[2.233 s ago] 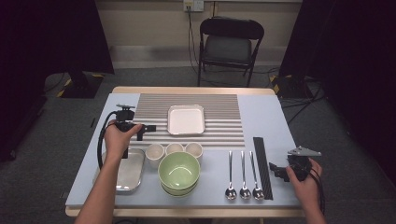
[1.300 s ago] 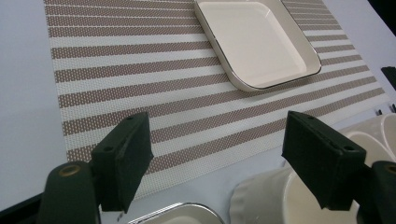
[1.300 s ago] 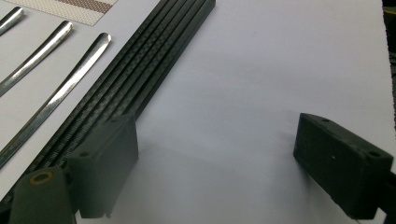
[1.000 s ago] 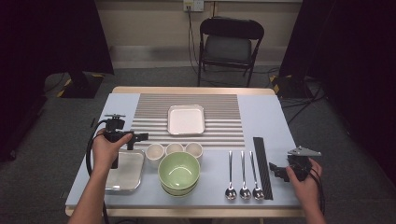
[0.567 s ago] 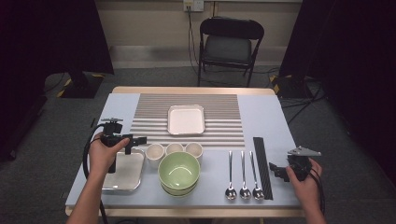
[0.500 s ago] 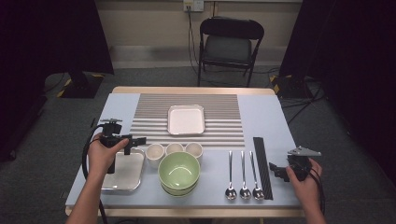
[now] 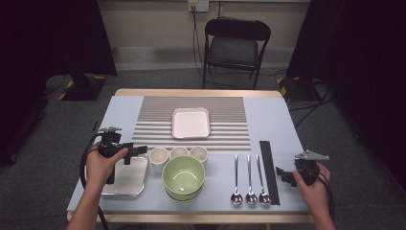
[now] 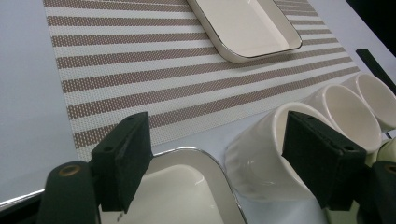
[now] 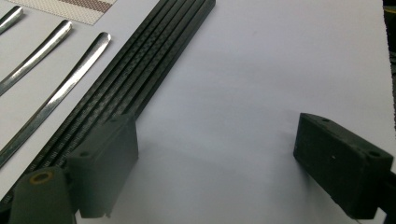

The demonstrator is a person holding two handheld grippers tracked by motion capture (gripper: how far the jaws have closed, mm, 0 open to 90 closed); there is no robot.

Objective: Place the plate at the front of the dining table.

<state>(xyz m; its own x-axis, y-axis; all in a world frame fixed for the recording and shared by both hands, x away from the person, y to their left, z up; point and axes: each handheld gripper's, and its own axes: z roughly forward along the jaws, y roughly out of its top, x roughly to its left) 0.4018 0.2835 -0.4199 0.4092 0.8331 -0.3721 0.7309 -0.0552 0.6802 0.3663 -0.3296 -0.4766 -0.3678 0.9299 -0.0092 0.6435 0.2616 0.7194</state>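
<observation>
My left gripper [image 7: 138, 153] [image 8: 217, 161] is open above the far right corner of a white metal-rimmed tray [image 7: 125, 179] [image 8: 187, 186]. Just ahead stands the first of three small white cups [image 7: 158, 155] [image 8: 261, 156]; its rim lies partly between my jaws, with the right jaw in front of its mouth. The other cups [image 7: 198, 153] [image 8: 348, 109] line up beyond it. My right gripper [image 7: 283, 175] [image 9: 215, 158] is open low over bare blue table, beside a black pair of chopsticks [image 7: 267, 167] [image 9: 140, 79].
A green bowl [image 7: 183, 175] sits in front of the cups. A white square dish [image 7: 190, 122] [image 8: 243, 23] rests on the striped placemat [image 7: 225, 120]. Three spoons [image 7: 249, 179] [image 9: 60, 93] lie left of the chopsticks. A folding chair [image 7: 234, 45] stands behind the table.
My left gripper has drawn back from the placemat's left edge toward the person, and now hangs over the tray's corner by the first cup. The right gripper has stayed put.
</observation>
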